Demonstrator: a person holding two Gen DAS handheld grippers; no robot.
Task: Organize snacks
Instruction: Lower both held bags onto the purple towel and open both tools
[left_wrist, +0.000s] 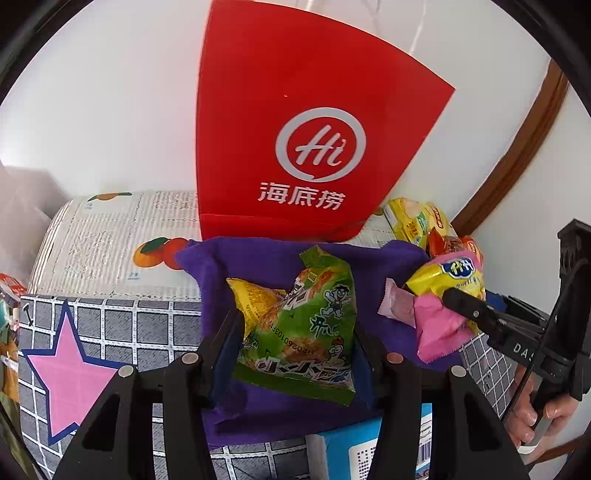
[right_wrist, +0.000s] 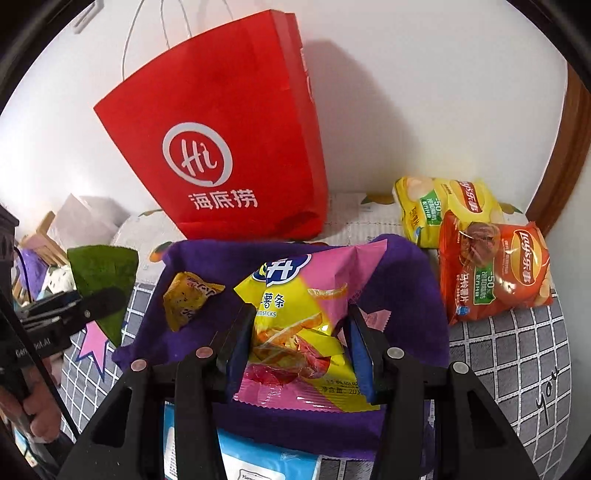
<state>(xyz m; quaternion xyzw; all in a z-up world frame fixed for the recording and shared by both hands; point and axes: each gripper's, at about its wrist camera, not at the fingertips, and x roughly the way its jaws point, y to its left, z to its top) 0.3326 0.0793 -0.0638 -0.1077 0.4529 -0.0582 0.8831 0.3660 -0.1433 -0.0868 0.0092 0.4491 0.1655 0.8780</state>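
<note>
My left gripper (left_wrist: 295, 332) is shut on a green snack packet (left_wrist: 306, 325) and holds it over a purple fabric bin (left_wrist: 258, 258). My right gripper (right_wrist: 299, 343) is shut on a pink and yellow potato-stick packet (right_wrist: 303, 321) over the same bin (right_wrist: 406, 280). A small yellow packet (right_wrist: 188, 299) lies inside the bin, also seen in the left view (left_wrist: 251, 299). A small pink sachet (left_wrist: 397, 302) lies in the bin too. The right gripper with its packet shows in the left view (left_wrist: 454, 299); the left gripper and green packet show in the right view (right_wrist: 103, 291).
A red paper bag (right_wrist: 229, 147) stands behind the bin against the white wall. A yellow chip bag (right_wrist: 443, 206) and an orange chip bag (right_wrist: 495, 269) lie at the right on the checked cloth (right_wrist: 517, 350). A blue and white box (right_wrist: 258, 461) sits under the bin's near edge.
</note>
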